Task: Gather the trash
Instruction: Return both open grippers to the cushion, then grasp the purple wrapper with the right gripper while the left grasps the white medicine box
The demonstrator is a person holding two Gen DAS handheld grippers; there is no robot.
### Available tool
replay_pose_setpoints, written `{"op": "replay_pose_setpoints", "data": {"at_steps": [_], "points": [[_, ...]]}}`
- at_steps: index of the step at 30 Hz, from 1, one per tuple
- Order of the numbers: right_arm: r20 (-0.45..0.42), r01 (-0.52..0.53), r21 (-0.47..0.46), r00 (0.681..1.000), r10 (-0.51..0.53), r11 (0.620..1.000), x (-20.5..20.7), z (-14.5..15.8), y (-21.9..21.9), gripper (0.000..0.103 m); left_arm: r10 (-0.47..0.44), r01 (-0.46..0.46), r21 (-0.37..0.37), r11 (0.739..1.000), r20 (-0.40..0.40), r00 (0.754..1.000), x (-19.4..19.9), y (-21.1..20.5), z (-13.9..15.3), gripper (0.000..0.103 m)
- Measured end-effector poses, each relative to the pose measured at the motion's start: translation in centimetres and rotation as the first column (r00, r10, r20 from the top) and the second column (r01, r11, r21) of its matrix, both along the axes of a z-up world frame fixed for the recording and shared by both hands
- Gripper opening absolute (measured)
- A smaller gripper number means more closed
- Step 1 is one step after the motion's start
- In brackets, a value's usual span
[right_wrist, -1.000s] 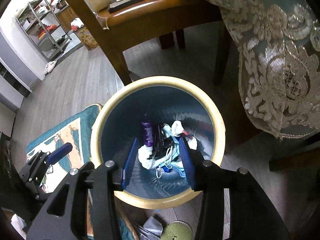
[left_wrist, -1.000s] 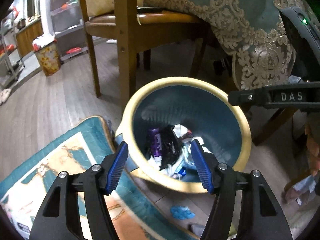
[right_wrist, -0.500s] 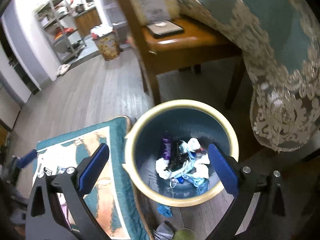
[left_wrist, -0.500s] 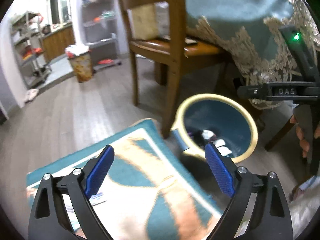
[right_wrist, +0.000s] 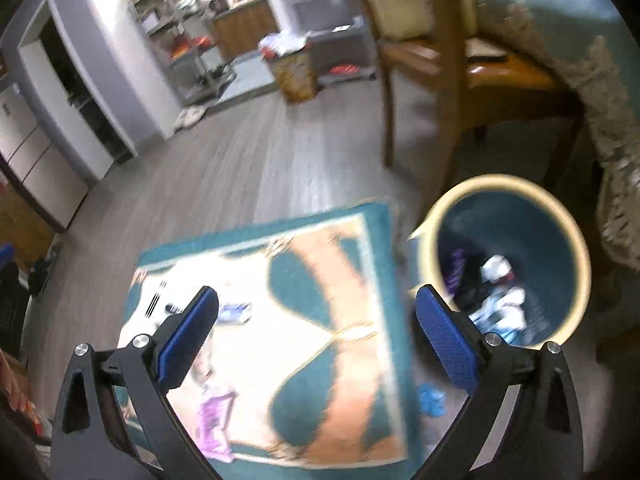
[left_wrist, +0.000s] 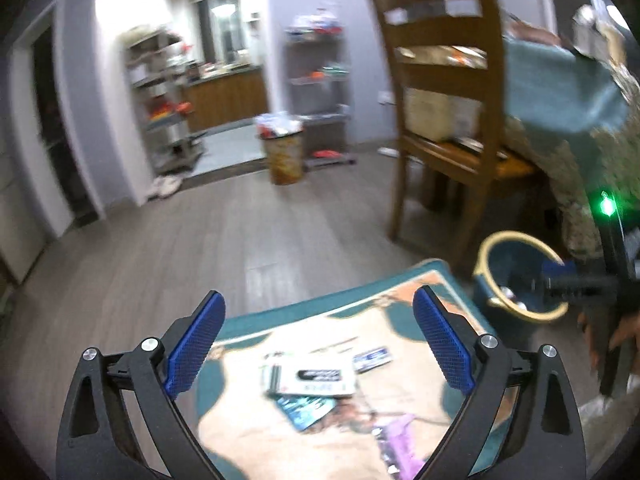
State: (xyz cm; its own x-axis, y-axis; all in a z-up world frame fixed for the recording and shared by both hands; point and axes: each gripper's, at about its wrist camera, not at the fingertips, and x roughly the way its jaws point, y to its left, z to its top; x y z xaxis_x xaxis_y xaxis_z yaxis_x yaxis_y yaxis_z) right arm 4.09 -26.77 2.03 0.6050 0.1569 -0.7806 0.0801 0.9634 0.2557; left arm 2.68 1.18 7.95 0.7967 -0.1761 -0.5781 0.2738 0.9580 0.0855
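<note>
Both jaws wide apart, holding nothing: left gripper (left_wrist: 318,344), right gripper (right_wrist: 316,336). Up above the rug (left_wrist: 400,292), looking down at trash lying flat on it. White flat packet (left_wrist: 308,378) straight ahead of the left gripper, right between its blue pads, a bit lower down. Long side running left to right, so across the jaws' gap. Teal wrapper (left_wrist: 308,406) just under it, touching. Purple wrapper (left_wrist: 396,440) near, off to the right. Bin (right_wrist: 508,256) past the rug's right edge, already holding some trash. Blue scrap (right_wrist: 430,398) on the floor near the bin. Left gripper probably nearer to the white packet. Likely next: go down and turn a little first.
</note>
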Motion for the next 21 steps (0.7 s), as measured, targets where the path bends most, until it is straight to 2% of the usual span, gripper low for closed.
{"op": "replay_pose_setpoints", "data": {"at_steps": [3, 4, 7, 10, 15, 17, 19, 20, 21], "points": [[-0.024, -0.048, -0.008, 0.999, 0.048, 0.999, -0.6, -1.6, 3.8, 0.097, 0.067, -0.072, -0.071, 0.995, -0.066, 0.996, 0.6, 2.9, -1.4, 0.094], [-0.033, -0.071, -0.025, 0.997, 0.071, 0.997, -0.9, -2.3, 5.3, 0.097, 0.078, -0.083, -0.066, 0.994, -0.078, 0.994, 0.9, 3.6, -1.7, 0.094], [-0.056, -0.142, -0.064, 0.989, 0.139, 0.988, -2.0, -4.3, 8.6, 0.097, 0.117, -0.117, 0.01, 0.993, -0.088, 0.989, 1.1, 5.0, -3.4, 0.094], [-0.104, -0.197, -0.054, 0.976, 0.19, 0.979, -2.8, -6.5, 11.6, 0.097, 0.146, -0.147, -0.002, 0.989, -0.119, 0.982, 1.6, 6.1, -4.3, 0.094], [-0.221, -0.312, -0.039, 0.929, 0.296, 0.949, -4.4, -11.1, 15.6, 0.095, 0.173, -0.174, 0.006, 0.985, -0.163, 0.971, 2.8, 6.6, -5.8, 0.094], [-0.272, -0.374, -0.039, 0.896, 0.351, 0.927, -4.7, -12.7, 17.1, 0.084, 0.171, -0.171, 0.017, 0.985, -0.175, 0.97, 3.1, 6.6, -6.4, 0.094], [-0.294, -0.409, -0.045, 0.877, 0.379, 0.912, -5.0, -13.6, 17.9, 0.077, 0.172, -0.169, 0.036, 0.985, -0.183, 0.968, 3.5, 6.6, -7.2, 0.094], [-0.305, -0.421, -0.052, 0.87, 0.387, 0.905, -5.1, -13.9, 18.2, 0.067, 0.173, -0.168, 0.041, 0.985, -0.189, 0.967, 3.6, 6.9, -7.4, 0.094], [-0.322, -0.435, -0.051, 0.859, 0.397, 0.899, -5.0, -14.4, 18.4, 0.061, 0.177, -0.172, 0.046, 0.984, -0.198, 0.964, 3.7, 7.0, -7.6, 0.094]]}}
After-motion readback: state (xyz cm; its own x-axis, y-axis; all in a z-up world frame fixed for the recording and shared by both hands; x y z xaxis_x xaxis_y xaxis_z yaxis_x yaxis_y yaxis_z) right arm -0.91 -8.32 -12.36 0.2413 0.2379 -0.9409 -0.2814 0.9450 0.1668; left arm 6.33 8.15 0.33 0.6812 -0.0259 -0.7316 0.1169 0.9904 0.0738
